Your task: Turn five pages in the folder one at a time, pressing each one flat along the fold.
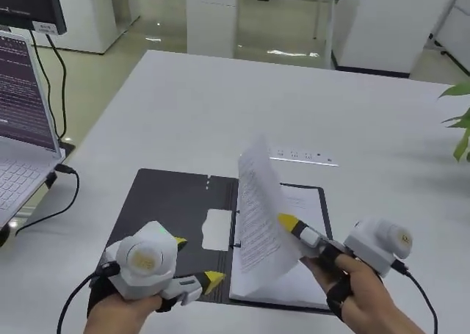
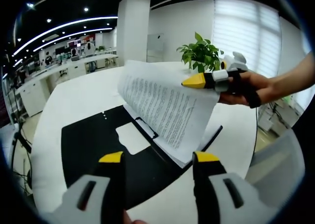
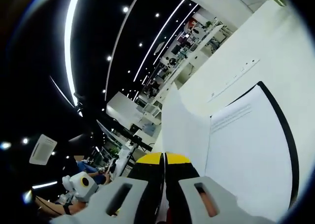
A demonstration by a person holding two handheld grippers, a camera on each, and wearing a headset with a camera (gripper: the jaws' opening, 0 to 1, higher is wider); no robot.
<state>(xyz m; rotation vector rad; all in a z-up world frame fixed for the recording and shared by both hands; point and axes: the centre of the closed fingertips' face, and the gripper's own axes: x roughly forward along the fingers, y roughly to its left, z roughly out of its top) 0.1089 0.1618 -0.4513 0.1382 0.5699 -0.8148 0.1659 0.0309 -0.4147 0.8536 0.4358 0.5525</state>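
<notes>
Folder (image 1: pixel 169 202) lies open on worktop (image 1: pixel 220 99). Right gripper (image 1: pixel 288 222) clamped on edge of one page (image 1: pixel 257 202), which is raised and curling over the spine. Left gripper (image 1: pixel 197 259) jaws apart, holding nothing, over near left cover.

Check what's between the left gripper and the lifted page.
Between the left gripper and the lifted page lies the folder's black inside cover with a pale patch on it; head view and left gripper view both show it.
</notes>
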